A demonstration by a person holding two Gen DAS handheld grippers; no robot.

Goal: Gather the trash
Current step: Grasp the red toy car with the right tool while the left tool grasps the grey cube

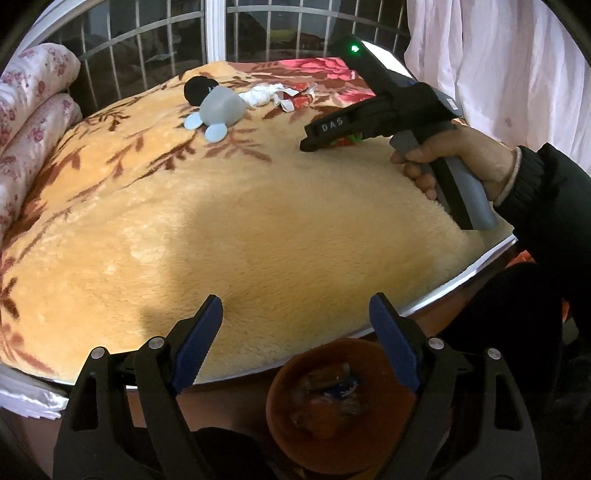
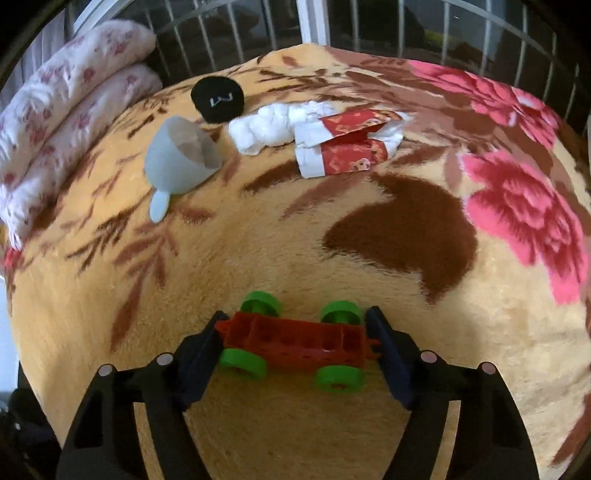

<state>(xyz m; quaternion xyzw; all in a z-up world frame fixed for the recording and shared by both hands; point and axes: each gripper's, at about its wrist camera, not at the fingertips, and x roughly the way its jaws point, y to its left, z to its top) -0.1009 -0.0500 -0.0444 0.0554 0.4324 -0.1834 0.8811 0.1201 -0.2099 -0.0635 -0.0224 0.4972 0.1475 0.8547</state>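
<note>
A: What takes up most of the scene?

B: A plush yellow blanket [image 1: 258, 221] with brown leaf patterns and pink flowers covers the bed. At its left edge lies a folded floral quilt [image 2: 66, 110], and behind it runs a barred window [image 1: 221, 33]. A pale curtain [image 1: 498, 55] hangs at the right in the left wrist view.

A: And beside the bed?

B: A brown bin [image 1: 280, 406] stands below the near edge of the bed, with wrappers inside. The left gripper [image 1: 295, 332] hangs over that edge and the bin, its blue-padded jaws spread wide with nothing between them.

A: Where is the right gripper?

B: The right gripper [image 2: 295, 336] points down at the blanket, held by the person's hand [image 1: 458, 158] in a dark sleeve. A toy car [image 2: 295, 339], red with green wheels, lies between its jaws. The jaws sit at the car's two ends, but whether the pads press on it cannot be told.

A: What about the trash?

B: It lies at the far side of the blanket. There is a red and white crumpled wrapper [image 2: 347, 147], and touching its left end a wad of white tissue [image 2: 266, 129]. To the left lies a grey tipped-over cup [image 2: 181, 158] with a pale blue spoon [image 2: 160, 206] beneath it. Just behind the cup is a black round object [image 2: 218, 98].
</note>
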